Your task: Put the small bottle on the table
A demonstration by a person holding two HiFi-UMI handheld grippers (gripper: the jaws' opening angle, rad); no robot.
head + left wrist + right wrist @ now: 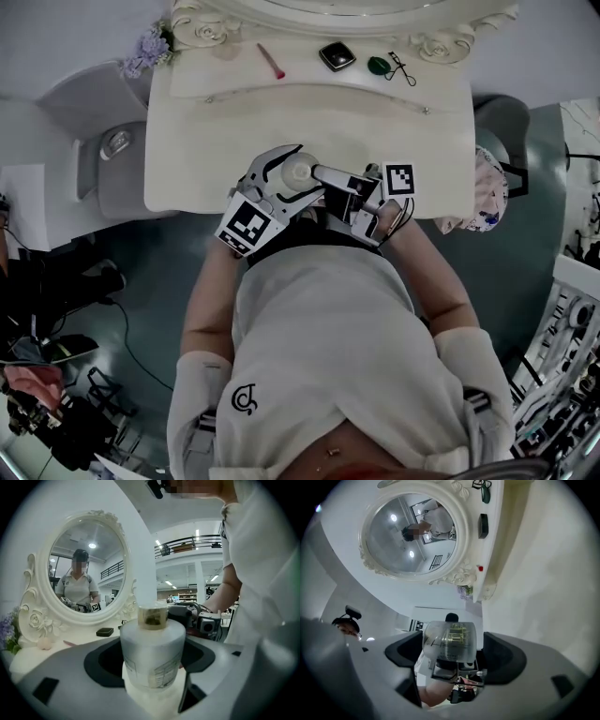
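My left gripper (289, 180) is clamped on the bottle (152, 653), low on its frosted body, which stands upright between the jaws. My right gripper (330, 185) comes at it from the right with its jaws spread wide. The bottle sits between them but neither pad presses, so that side carries nothing. The bottle is over the near edge of the table (394, 122), about midway along it. I cannot tell whether its base touches the top.

I judge it light and stiff: a small, hard cylinder of glass or rigid plastic. It won't give under the pads, but it could chip or topple if let go too high. The frosted wall looks smooth and round, so it may slip or twist in the grip. The best hold is across the wide body, below the narrow neck (152, 617) and never on it. I would keep it upright until the base sits flat.
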